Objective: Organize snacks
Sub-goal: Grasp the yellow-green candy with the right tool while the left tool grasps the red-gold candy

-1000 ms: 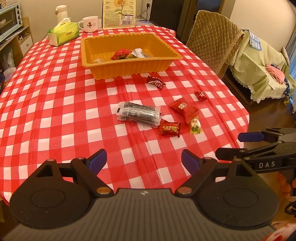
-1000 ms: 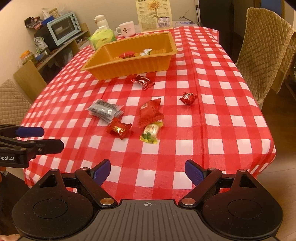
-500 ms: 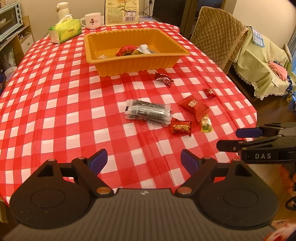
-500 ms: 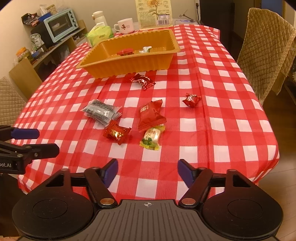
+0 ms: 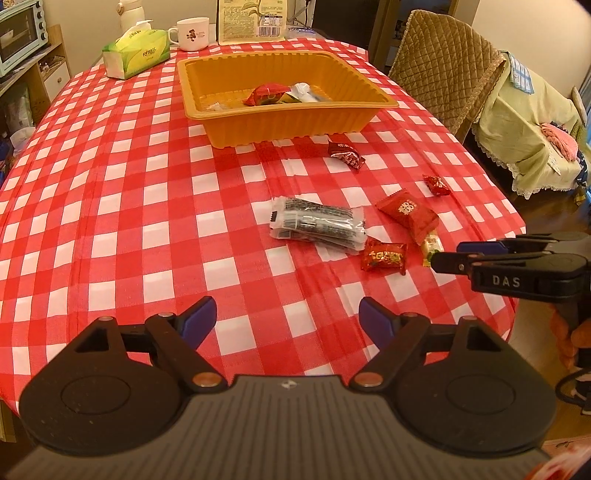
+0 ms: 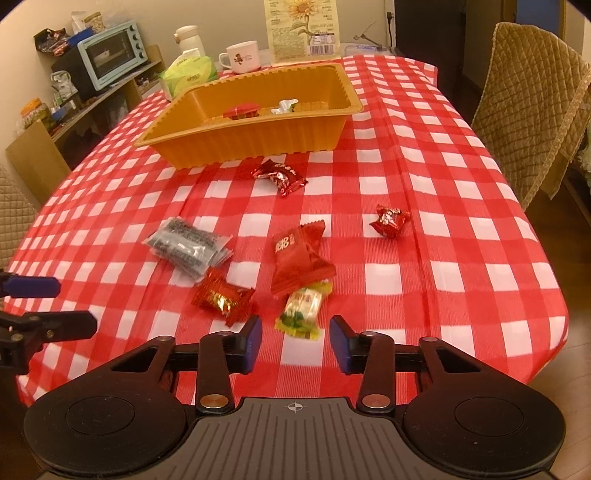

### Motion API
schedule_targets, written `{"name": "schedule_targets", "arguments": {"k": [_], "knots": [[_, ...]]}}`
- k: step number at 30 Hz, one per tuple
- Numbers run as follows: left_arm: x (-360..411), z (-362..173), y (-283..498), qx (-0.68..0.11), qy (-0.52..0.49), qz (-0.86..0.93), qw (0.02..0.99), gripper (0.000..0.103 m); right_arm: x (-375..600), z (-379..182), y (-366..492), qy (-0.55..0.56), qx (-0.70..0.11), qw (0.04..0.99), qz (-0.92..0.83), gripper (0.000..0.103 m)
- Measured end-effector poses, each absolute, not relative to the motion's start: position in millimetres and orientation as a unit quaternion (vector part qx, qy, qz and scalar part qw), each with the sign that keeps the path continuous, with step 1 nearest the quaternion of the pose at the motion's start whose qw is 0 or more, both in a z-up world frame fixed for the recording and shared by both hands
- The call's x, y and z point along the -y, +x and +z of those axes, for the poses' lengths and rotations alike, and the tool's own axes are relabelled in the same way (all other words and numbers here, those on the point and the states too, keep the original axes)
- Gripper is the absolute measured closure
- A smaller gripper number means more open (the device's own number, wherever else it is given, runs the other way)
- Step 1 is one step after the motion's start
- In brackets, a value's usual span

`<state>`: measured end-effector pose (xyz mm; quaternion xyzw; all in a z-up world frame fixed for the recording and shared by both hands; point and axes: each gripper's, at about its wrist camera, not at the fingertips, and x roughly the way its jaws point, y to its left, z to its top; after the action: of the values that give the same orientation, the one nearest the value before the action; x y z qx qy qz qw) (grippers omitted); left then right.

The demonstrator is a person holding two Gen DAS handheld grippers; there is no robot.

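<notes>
Snacks loose on the checked tablecloth [image 6: 461, 240], near the orange tray [image 6: 258, 144].
Right gripper [image 6: 295, 345] jaws, just narrowing, empty, at the green-yellow candy [image 6: 301, 308]; left gripper [image 5: 286, 319] spread wide, empty.

Six snacks lie loose on the cloth: four red packets [image 6: 302, 256] [image 6: 223, 300] [image 6: 280, 175] [image 6: 389, 220], one grey-black packet [image 6: 188, 249] and one yellow-green candy [image 6: 302, 309]. One orange tray [image 6: 255, 140] stands beyond them; a red packet [image 5: 266, 94] and a white wrapper [image 5: 303, 90] show inside, though the rest of its contents are too hidden to count. At the far end stand one mug [image 6: 242, 57], one tissue pack [image 6: 188, 75], one flask [image 6: 189, 37] and one sunflower bag [image 6: 301, 29].
</notes>
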<state>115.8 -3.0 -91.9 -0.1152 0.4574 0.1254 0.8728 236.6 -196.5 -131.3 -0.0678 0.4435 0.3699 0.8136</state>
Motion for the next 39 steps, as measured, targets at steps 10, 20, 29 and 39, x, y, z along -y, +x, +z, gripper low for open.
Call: {"name": "schedule_targets", "arguments": {"k": [10,20,29,39], "knots": [[-1.6,-97.2,122.0,-0.460,-0.104,0.111,0.875,0.022,181.4,-142.4,244.7,-0.079,-0.437,0.821,0.359,0.069],[2.7,-103.6,133.6,-0.465,-0.081,0.085,0.878,0.030,178.6,-146.8,247.1,-0.093,-0.429,0.825,0.357,0.080],[24.4,-113.9,156.0,-0.470,-0.021,0.030,0.882,0.042,204.9,-139.8,250.8,-0.062,-0.442,0.830,0.333,0.081],[52.0,-131.2,184.8,-0.469,0.074,-0.018,0.880,0.055,246.1,-131.0,254.9,-0.009,-0.460,0.836,0.298,0.081]]}}
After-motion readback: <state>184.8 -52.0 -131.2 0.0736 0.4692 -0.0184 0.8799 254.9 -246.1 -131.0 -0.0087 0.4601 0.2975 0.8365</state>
